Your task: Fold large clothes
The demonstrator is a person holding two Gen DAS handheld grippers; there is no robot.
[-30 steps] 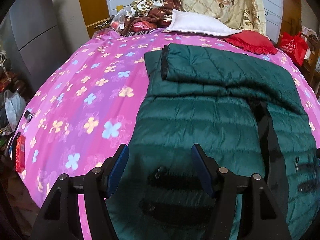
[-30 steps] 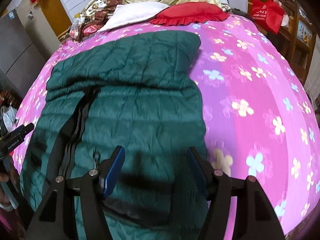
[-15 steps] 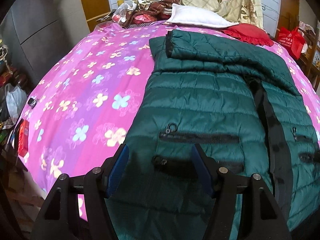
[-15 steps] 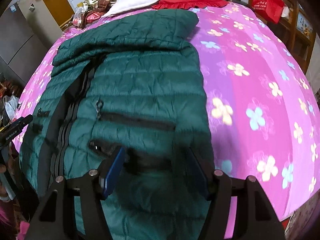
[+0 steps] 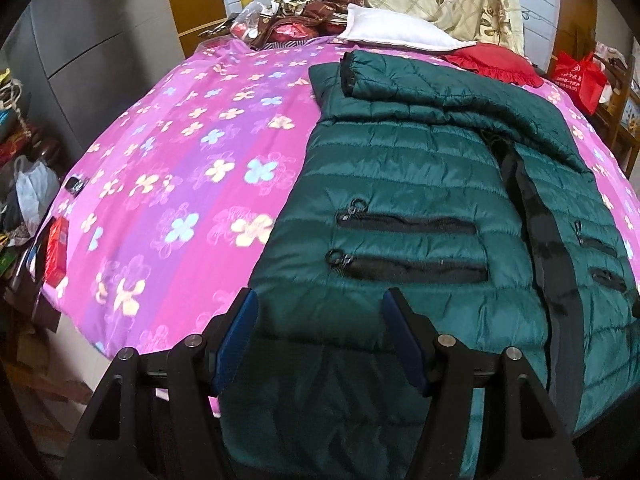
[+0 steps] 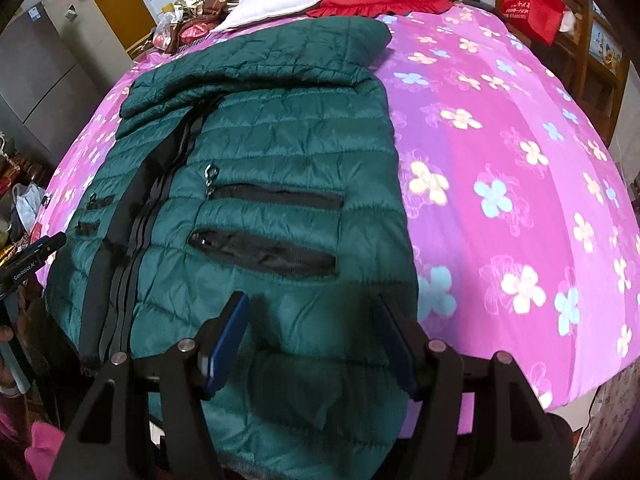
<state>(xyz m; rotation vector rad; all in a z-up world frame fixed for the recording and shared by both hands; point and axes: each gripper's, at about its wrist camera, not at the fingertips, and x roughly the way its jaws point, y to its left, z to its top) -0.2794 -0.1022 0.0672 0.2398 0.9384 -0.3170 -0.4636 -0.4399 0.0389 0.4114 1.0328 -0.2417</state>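
A dark green quilted jacket lies front-up on a bed with a pink flowered sheet. Its black zip runs lengthwise, and two zipped pockets show on each side. One sleeve is folded across the top. The hem hangs over the bed's near edge. My left gripper is open above the hem's left part, with nothing pinched between its blue pads. In the right wrist view the jacket fills the left half of the sheet. My right gripper is open over the hem's right part.
A white pillow, a red cushion and heaped bedding sit at the head of the bed. A red bag hangs by wooden shelves on the right. A grey cabinet and a white plastic bag stand to the left.
Both grippers have drawn back toward the bed's near edge. The pockets and the hanging hem have come into view. The jaws stand as wide as before.
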